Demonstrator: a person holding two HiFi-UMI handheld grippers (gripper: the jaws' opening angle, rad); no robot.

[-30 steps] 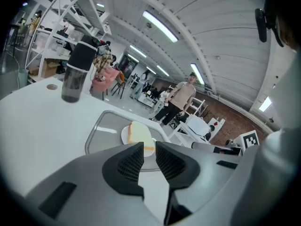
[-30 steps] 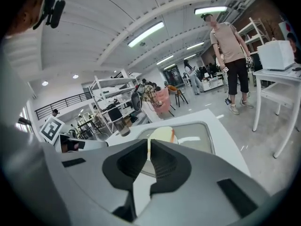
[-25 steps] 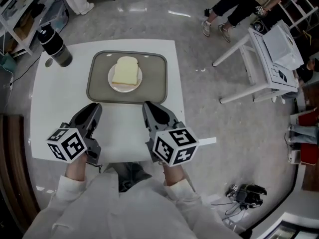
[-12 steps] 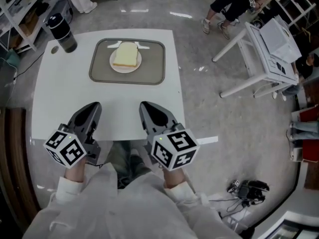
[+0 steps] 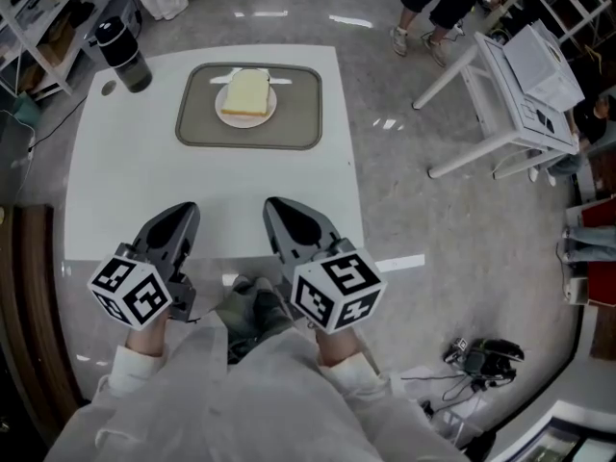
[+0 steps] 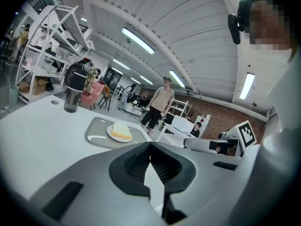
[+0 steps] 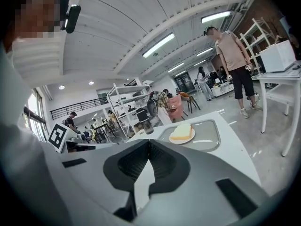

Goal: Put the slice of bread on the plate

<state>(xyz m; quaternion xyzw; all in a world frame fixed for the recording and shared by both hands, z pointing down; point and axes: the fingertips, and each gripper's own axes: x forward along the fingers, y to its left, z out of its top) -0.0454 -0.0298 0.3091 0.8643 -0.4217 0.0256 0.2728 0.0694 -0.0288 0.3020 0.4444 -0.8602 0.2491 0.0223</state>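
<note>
bread slice (image 5: pixel 243 91) lies on plate (image 5: pixel 228 115) inside tray (image 5: pixel 298 114).

slice of bread (image 5: pixel 244 92): pale yellow, square, lying flat on the plate | plate (image 5: pixel 246 122): small, round, white, on the grey tray (image 5: pixel 298 114), far side of the worktop (image 5: pixel 212 191)

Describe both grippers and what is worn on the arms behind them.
The left gripper and right gripper look alike. Each is a smooth grey moulded shell that tapers to a blunt point, with dark ribbed pads lining the jaws. Each carries a white cube with black square markers at its rear. The person wears white long sleeves.
</note>
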